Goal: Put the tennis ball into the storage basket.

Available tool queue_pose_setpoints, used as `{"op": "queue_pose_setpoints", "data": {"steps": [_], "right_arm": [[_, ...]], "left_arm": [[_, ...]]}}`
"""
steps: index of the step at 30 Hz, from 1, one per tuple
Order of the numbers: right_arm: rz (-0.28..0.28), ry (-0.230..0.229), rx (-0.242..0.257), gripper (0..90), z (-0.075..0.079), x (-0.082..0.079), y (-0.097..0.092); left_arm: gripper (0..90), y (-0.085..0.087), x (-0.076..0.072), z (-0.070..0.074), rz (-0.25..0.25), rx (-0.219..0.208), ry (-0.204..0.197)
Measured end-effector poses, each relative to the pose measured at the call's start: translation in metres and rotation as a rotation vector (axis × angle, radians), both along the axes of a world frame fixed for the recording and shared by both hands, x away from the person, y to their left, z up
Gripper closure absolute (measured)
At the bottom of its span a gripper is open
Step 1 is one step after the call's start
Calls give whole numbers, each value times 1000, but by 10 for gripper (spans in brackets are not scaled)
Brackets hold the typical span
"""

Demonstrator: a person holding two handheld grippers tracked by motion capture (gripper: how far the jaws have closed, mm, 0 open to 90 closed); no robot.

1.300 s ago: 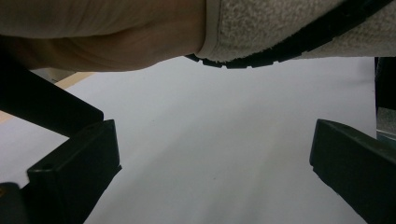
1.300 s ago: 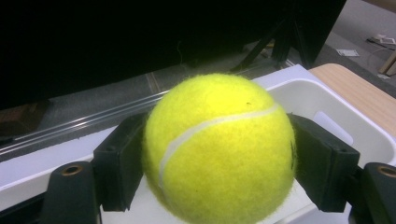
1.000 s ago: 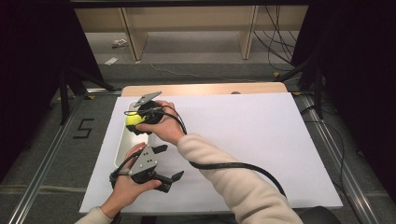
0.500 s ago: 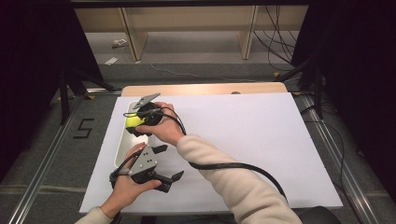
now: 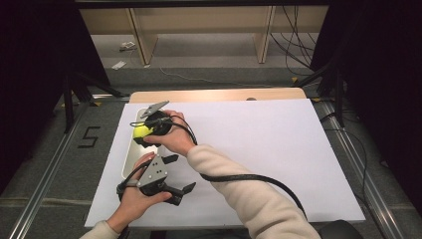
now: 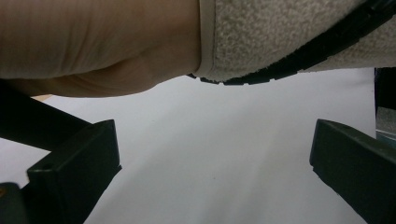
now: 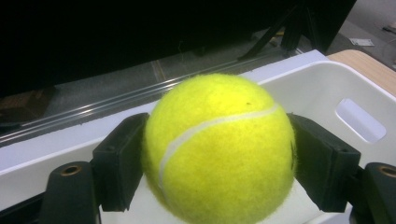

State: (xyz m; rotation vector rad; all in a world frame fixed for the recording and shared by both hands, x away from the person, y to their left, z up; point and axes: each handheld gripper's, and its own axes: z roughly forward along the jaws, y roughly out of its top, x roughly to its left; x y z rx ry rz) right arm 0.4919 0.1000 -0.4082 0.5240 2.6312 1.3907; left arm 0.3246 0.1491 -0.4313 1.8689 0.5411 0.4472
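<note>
A: Where's the ball?

B: Your right gripper [image 5: 141, 133] clamps the tennis ball [image 7: 219, 149] over the white tray [image 7: 327, 88] at the table's left edge; your left gripper [image 5: 180, 174] gapes empty.

A: Next?

B: Lower, then release, I'd judge.

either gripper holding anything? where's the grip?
Right gripper clamps a tennis ball across its sides, above the white bin. Left gripper is open, holding nothing.
</note>
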Motion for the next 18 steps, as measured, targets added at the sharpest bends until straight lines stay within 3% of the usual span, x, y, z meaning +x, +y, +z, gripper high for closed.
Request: {"op": "queue_pose_setpoints", "data": {"steps": [8,18], "right_arm": [[-24,-4,22,196,2,2,-3],[-33,-15,49,191,12,2,-16]], "left_arm": [[10,0,0,0,0,1,0],[10,0,0,0,0,2,1]]}}
